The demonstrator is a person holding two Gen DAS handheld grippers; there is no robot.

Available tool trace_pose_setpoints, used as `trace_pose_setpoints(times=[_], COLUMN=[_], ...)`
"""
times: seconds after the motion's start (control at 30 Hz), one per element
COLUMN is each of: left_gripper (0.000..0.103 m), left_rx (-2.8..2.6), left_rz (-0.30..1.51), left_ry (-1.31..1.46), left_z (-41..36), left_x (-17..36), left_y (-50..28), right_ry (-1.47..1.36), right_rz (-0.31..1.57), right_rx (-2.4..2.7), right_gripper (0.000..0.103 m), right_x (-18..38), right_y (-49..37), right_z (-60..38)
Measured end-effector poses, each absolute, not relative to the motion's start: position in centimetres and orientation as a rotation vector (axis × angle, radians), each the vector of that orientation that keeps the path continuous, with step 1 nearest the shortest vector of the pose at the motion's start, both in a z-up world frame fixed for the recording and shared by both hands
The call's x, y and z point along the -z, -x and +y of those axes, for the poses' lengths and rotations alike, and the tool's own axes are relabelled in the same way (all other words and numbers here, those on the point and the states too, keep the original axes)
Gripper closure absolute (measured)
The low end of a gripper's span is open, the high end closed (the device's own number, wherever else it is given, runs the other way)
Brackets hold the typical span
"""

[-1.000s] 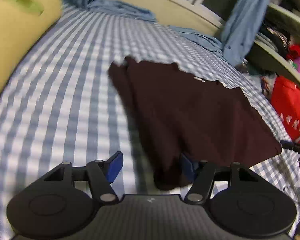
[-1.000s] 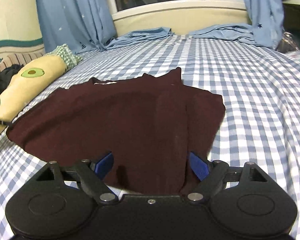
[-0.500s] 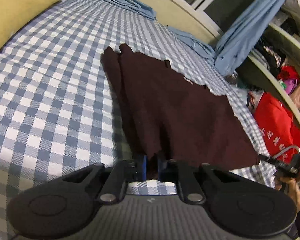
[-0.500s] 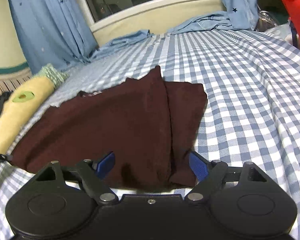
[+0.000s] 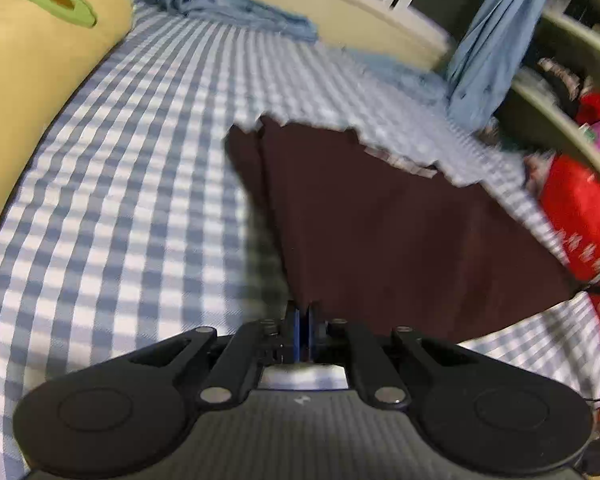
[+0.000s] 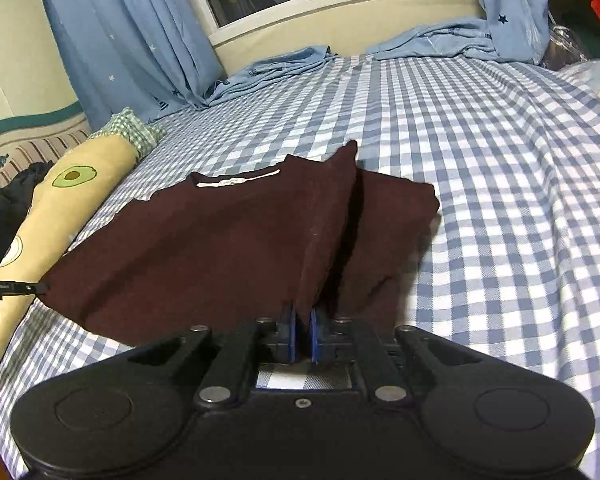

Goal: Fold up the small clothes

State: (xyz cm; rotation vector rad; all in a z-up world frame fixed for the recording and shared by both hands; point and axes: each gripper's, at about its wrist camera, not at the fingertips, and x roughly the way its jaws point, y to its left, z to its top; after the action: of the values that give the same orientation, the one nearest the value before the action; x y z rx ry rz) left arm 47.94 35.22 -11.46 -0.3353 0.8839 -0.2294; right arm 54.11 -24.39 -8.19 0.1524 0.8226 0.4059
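Left gripper point(image 5: 302, 330): fingers closed on the near hem corner of the maroon shirt point(image 5: 380, 232), bottom centre.
Right gripper point(image 6: 302, 334): fingers just closed, pinching the shirt's other near corner.
Maroon shirt: spreads from both grips up mid-frame across the checked bed point(image 6: 480, 152).
Avocado pillow point(image 6: 72, 200): far left.

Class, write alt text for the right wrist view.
The right gripper is shut on the near edge of a dark maroon garment spread on a blue checked bedsheet. An avocado-print pillow lies left, blue curtains behind.
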Motion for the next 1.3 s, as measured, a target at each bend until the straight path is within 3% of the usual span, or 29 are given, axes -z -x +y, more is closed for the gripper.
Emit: trace_pose_setpoints(times=[0.23, 0.47, 0.67, 0.77, 0.83, 0.9, 1.03, 1.1, 1.2, 1.3], left_gripper=[0.101, 0.101, 0.100, 0.088, 0.069, 0.056, 0.054, 0.045, 0.030, 0.032], left_rx=[0.233, 0.253, 0.218, 0.198, 0.182, 0.144, 0.090, 0.162, 0.271, 0.343], left_rz=[0.879, 0.877, 0.920, 0.902, 0.892, 0.864, 0.781, 0.722, 0.644, 0.644], left_ry=[0.393, 0.410, 0.452, 0.414, 0.398, 0.380, 0.257, 0.268, 0.246, 0.174], left_z=[36.4, 36.8, 36.7, 36.9, 37.1, 37.7, 36.8, 34.9, 29.7, 24.3], left_x=[12.3, 11.1, 15.1, 14.9, 14.6, 14.0, 11.0, 9.2, 8.0, 9.0], left_y=[-47.9, -48.1, -48.0, -47.5, -46.7, -45.2, -42.2, -41.8, -43.0, -45.3], right_ry=[-0.210, -0.274, -0.346, -0.396, -0.386, -0.343, -0.115, -0.073, -0.202, -0.392], right_rz=[0.905, 0.835, 0.912, 0.857, 0.857, 0.875, 0.736, 0.632, 0.565, 0.610], right_rx=[-0.358, -0.405, -0.374, -0.374, -0.366, -0.294, -0.146, -0.238, -0.472, -0.650], right_gripper=[0.097, 0.097, 0.097, 0.095, 0.086, 0.039, 0.039, 0.033, 0.028, 0.029], right_x=[11.6, 8.3, 14.3, 14.8, 14.5, 13.5, 8.8, 6.3, 5.1, 7.3], right_y=[-54.1, -53.9, -52.8, -51.8, -51.2, -50.4, -46.6, -45.1, -45.7, -48.6], right_z=[-25.1, -26.3, -27.4, -28.0, -28.0, -28.1, -26.1, -23.3, -17.3, -10.6])
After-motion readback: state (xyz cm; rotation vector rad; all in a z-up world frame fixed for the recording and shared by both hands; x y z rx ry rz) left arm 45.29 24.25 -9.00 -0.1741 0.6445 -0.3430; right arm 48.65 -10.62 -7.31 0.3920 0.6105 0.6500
